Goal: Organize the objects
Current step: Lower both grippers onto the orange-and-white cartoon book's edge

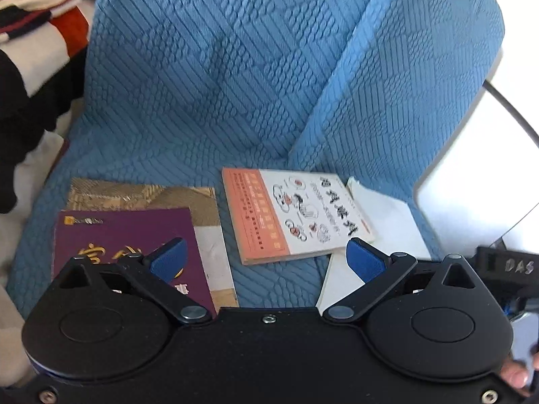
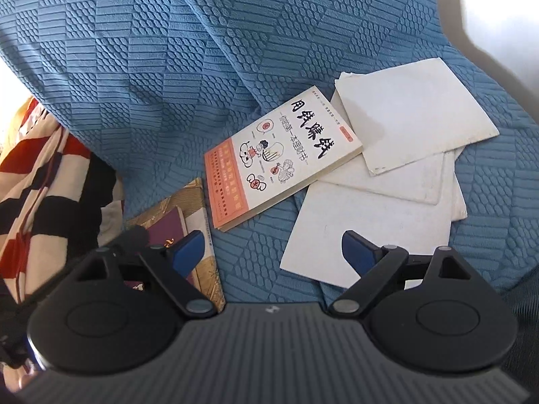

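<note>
A white and orange paperback [image 1: 296, 213] [image 2: 279, 160] lies flat on the blue quilted sofa cover [image 1: 219, 77] [image 2: 168, 67]. To its left a purple book [image 1: 131, 242] [image 2: 166, 229] rests on a larger gold-patterned book [image 1: 148, 198] [image 2: 188, 198]. To its right lie several white sheets or booklets [image 1: 387, 219] [image 2: 404, 128], one partly under the paperback. My left gripper [image 1: 266, 259] hovers open above the gap between the purple book and the white sheets. My right gripper [image 2: 273, 252] is open too, over the cover between the gold book and the lowest white sheet [image 2: 363, 229]. Neither holds anything.
A red, black and cream striped cloth [image 1: 40, 33] [image 2: 43, 185] lies at the sofa's left. A white surface with a dark cable [image 1: 471, 168] sits beyond the sofa's right edge. The other gripper's black body [image 1: 505, 266] and a fingertip [image 1: 513, 375] show at the left wrist view's lower right.
</note>
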Action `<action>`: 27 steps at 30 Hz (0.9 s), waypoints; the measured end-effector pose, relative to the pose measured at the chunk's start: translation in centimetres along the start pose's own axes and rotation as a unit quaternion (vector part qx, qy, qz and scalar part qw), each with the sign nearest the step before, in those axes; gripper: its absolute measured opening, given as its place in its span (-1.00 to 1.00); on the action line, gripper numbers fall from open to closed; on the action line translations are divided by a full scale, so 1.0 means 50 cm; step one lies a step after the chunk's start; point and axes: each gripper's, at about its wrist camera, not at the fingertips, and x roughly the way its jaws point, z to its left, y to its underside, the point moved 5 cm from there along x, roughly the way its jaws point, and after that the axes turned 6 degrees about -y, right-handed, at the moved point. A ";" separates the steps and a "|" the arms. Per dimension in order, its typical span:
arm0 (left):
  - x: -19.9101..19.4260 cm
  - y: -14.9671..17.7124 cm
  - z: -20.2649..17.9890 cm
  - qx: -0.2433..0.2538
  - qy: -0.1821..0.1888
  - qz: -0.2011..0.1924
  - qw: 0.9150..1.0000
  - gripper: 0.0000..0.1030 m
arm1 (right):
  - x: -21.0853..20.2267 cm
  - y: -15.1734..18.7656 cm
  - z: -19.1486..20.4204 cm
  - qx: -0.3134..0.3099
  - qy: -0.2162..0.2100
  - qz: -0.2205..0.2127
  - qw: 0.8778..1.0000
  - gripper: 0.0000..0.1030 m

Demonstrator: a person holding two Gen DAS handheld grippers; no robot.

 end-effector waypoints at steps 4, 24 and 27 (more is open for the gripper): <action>0.029 0.006 0.004 0.003 -0.007 0.016 1.000 0.96 | 0.005 -0.016 -0.010 0.000 -0.004 -0.001 1.000 0.74; 0.111 0.008 0.046 -0.045 0.019 0.070 0.996 0.95 | 0.057 -0.079 -0.102 0.021 -0.014 -0.010 1.000 0.74; 0.122 0.003 0.045 -0.045 0.024 0.070 0.996 0.94 | 0.076 -0.093 -0.126 0.056 -0.037 0.010 0.998 0.74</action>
